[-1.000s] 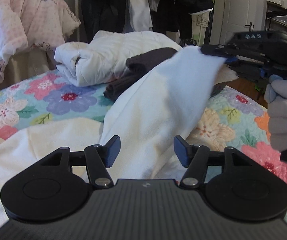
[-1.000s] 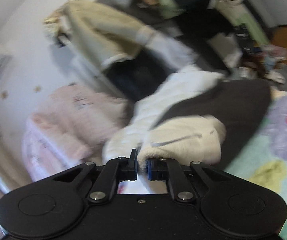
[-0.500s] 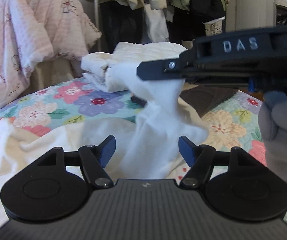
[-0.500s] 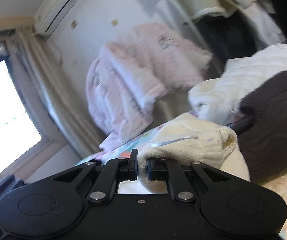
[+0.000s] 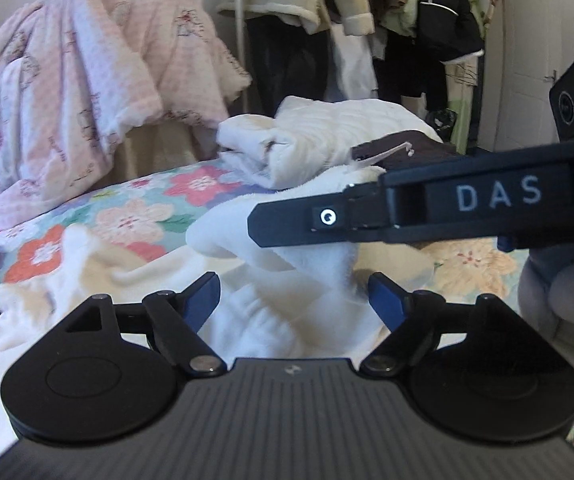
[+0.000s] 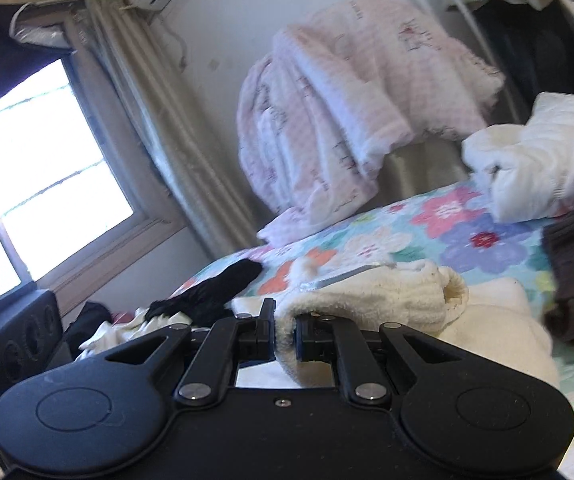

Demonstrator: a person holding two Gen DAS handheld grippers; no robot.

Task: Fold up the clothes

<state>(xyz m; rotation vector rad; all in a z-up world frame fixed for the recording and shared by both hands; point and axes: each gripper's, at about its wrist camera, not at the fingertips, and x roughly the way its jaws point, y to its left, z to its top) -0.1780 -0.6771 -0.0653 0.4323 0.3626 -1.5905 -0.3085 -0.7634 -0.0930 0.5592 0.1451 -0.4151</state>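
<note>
Tongs on the right [image 6: 285, 334] are squeezed tight on the edge of a fluffy cream garment [image 6: 371, 300] and hold a bunch of it up over the flowery bed [image 6: 439, 232]. The rest of the garment lies spread on the bed. Left tongs [image 5: 293, 300] are opening wide, with the cream cloth lying between the blue tips but not pinched. A folded white jacket [image 5: 327, 136] sits farther back.
</note>
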